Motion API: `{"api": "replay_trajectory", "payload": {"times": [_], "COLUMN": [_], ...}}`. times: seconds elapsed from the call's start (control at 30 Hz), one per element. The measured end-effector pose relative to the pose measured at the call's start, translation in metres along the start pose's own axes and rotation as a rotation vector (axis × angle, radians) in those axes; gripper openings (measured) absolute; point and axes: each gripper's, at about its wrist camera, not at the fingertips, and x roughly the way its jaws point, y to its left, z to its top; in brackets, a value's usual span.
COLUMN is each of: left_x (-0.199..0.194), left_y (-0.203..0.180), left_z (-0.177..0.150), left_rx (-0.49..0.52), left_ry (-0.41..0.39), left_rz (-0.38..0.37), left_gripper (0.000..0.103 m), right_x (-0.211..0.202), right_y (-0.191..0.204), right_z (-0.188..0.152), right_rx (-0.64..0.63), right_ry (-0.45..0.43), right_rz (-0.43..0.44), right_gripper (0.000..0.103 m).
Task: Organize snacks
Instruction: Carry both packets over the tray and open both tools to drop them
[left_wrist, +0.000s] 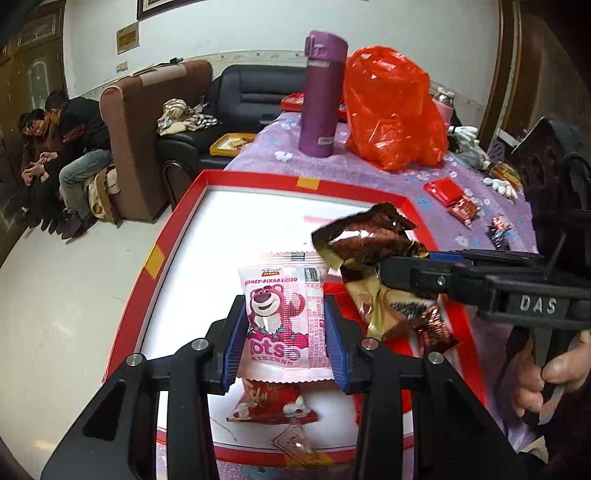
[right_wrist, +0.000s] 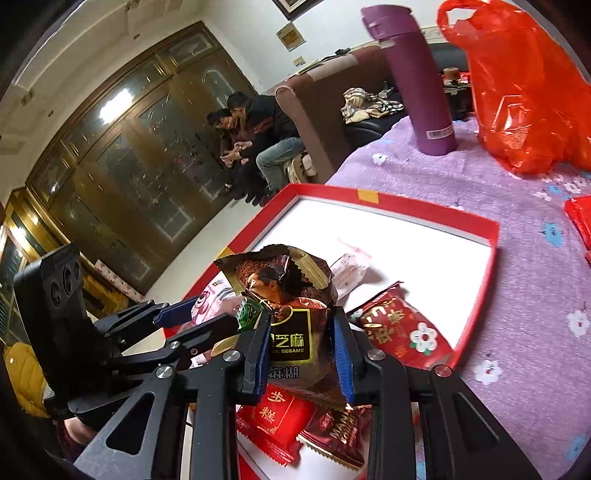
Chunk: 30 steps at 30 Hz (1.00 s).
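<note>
Item one: a pink snack packet (left_wrist: 282, 317) printed with a strawberry bear and "DISNEY·PIXAR LOTSO", pinched between the blue pads of the left gripper (left_wrist: 284, 328), stood upright with its long axis running away from the holder, above the near end of the tray. Item two: a dark brown foil sachet (right_wrist: 295, 317) marked "BLACK SESAME" under Chinese characters, clamped in the right gripper (right_wrist: 301, 350), long axis likewise lengthwise between the fingers, crumpled top end pointing forward, over the tray's near right corner. Item three: a shallow red-rimmed tray (left_wrist: 255, 182) with white floor, on a purple flowered cloth (right_wrist: 424, 177); it held a red packet with white flowers (right_wrist: 406, 332), a red packet with gold characters (right_wrist: 277, 417), a brown one reading "MANI…" (right_wrist: 336, 432) and a red cartoon-printed packet (left_wrist: 273, 402). Beyond the tray stood a purple flask (left_wrist: 321, 96) upright, an orange-red plastic bag (left_wrist: 391, 110) just beside it. Loose red sweets (left_wrist: 443, 192) lay on the cloth to the right.
</note>
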Motion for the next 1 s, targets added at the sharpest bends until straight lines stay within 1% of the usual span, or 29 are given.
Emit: {"api": "replay_trajectory", "payload": {"times": [0.13,0.23,0.27,0.3,0.33,0.37,0.4,0.43,0.5,0.53,0.63,0.67,0.77,0.87,1.0], "left_x": [0.004,0.004,0.003,0.002,0.0,-0.003,-0.006,-0.009,-0.015,-0.018,-0.022,-0.023,-0.022,-0.021,-0.02], "left_y": [0.002,0.003,0.004,0.005,0.006,0.007,0.007,0.008,0.007,0.006,-0.001,-0.004,-0.02,-0.035,-0.058], "left_z": [-0.002,-0.002,-0.002,-0.002,-0.001,-0.001,0.0,0.001,0.003,0.003,0.005,0.006,0.006,0.006,0.006], "left_rx": [0.005,-0.003,-0.009,-0.015,-0.023,-0.028,-0.031,-0.032,-0.032,-0.029,-0.014,-0.007,0.028,0.066,0.111], "left_ry": [0.009,0.012,0.013,0.011,0.006,-0.004,-0.017,-0.027,-0.048,-0.058,-0.078,-0.077,-0.071,-0.064,-0.056], "left_rz": [0.041,0.054,0.056,0.062,0.072,0.078,0.081,0.083,0.091,0.092,0.083,0.078,0.058,0.038,0.008], "left_gripper": [0.038,0.041,0.044,0.051,0.054,0.057,0.058,0.059,0.069,0.071,0.072,0.072,0.072,0.072,0.072], "right_x": [0.007,0.001,-0.003,-0.008,-0.014,-0.02,-0.025,-0.032,-0.042,-0.047,-0.069,-0.075,-0.099,-0.13,-0.167], "right_y": [0.002,0.002,0.002,0.002,0.001,0.001,0.0,-0.003,-0.01,-0.015,-0.04,-0.049,-0.08,-0.113,-0.153], "right_z": [-0.003,-0.004,-0.004,-0.003,-0.003,-0.003,-0.002,-0.002,-0.001,0.0,-0.002,-0.003,-0.007,-0.014,-0.024], "right_rx": [-0.022,-0.024,-0.024,-0.021,-0.02,-0.021,-0.023,-0.021,-0.008,0.005,0.053,0.071,0.134,0.202,0.295], "right_ry": [0.013,-0.005,-0.017,-0.034,-0.054,-0.069,-0.084,-0.1,-0.117,-0.125,-0.149,-0.154,-0.179,-0.216,-0.257], "right_rz": [-0.009,-0.004,0.001,0.008,0.012,0.011,0.005,-0.007,-0.021,-0.029,-0.084,-0.101,-0.145,-0.197,-0.257], "right_gripper": [0.034,0.037,0.039,0.042,0.044,0.048,0.053,0.055,0.056,0.056,0.061,0.063,0.063,0.066,0.068]}}
